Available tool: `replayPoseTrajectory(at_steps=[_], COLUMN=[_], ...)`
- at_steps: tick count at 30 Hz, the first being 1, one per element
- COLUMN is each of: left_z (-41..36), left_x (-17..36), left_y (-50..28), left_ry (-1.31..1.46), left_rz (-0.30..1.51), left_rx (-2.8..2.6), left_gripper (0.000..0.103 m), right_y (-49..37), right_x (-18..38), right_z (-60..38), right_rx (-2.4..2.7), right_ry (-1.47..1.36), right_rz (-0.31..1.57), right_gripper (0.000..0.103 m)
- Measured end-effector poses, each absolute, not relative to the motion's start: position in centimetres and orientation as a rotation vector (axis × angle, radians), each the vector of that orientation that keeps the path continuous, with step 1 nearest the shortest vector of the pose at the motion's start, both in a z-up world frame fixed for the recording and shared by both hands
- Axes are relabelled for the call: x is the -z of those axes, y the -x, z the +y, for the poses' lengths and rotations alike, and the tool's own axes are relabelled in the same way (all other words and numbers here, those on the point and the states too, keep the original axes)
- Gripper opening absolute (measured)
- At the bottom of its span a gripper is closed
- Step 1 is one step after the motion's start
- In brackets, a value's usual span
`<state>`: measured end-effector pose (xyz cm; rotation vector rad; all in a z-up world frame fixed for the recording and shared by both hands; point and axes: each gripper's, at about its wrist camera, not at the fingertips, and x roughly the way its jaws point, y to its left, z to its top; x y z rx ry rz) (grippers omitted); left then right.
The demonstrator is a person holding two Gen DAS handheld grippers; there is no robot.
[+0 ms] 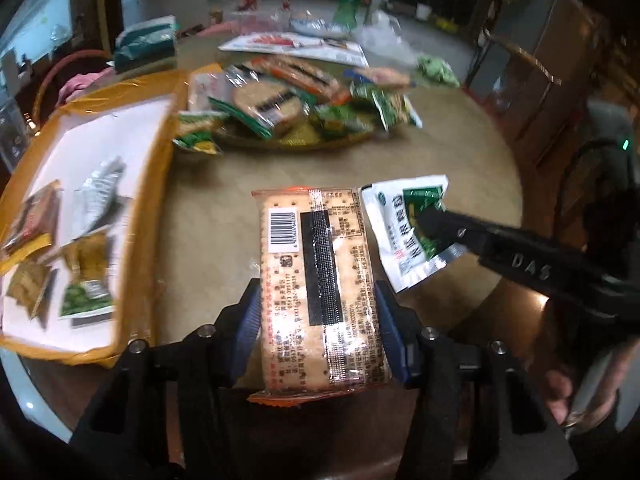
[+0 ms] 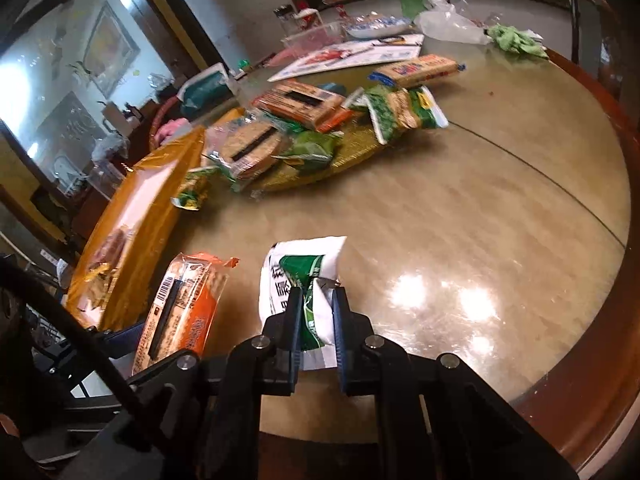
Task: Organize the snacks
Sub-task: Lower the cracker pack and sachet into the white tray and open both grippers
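Note:
My left gripper [image 1: 318, 320] is shut on a cracker pack [image 1: 320, 288] with an orange wrapper and a barcode, held above the round table. The pack also shows in the right wrist view [image 2: 180, 308]. My right gripper [image 2: 316, 312] is shut on a white and green snack packet [image 2: 298, 276], held just right of the cracker pack; the packet also shows in the left wrist view [image 1: 404, 224], with the right gripper [image 1: 430, 220] pinching it. A yellow-rimmed box [image 1: 148, 168] at the left holds several small snack packets.
A woven tray [image 2: 340, 160] in the table's middle holds a pile of cracker and green snack packs [image 1: 280, 100]. Beyond it lie a flat printed bag [image 1: 296, 46], plastic bags, a green bottle [image 1: 350, 0] and a green cloth [image 2: 516, 40]. The table's wooden edge [image 2: 600, 360] curves at right.

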<state>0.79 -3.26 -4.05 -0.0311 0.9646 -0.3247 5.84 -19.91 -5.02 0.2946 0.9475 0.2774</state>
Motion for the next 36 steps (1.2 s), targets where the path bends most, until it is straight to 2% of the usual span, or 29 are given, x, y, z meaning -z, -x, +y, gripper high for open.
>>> replayPoseTrajectory(at_steps=[13, 24, 28, 36], left_z=[6.1, 12.8, 14.7, 17.0], left_x=[-3.9, -7.0, -5.6, 1.0], left_y=[-1.1, -6.7, -9.4, -14.8], left_ry=[0.245, 0.266, 0.305, 0.349], left_rz=[0.805, 0.761, 0.803, 0.949], left_rx=[0.196, 0.080, 0.090, 0.050], left_gripper=[0.056, 0.056, 0.056, 0.056], right_y=[-6.6, -13.8, -16.8, -21.4], right_x=[-0.1, -4.2, -4.3, 0.9], right_z=[-14.2, -6.7, -4.0, 0.5], right_rx=[-0.485, -0.637, -0.620, -0.552], right_ry=[-0.302, -0.294, -0.263, -0.175], right_rz=[0.854, 0.859, 0.866, 0.969], right_gripper=[0.011, 0.011, 0.011, 0.011])
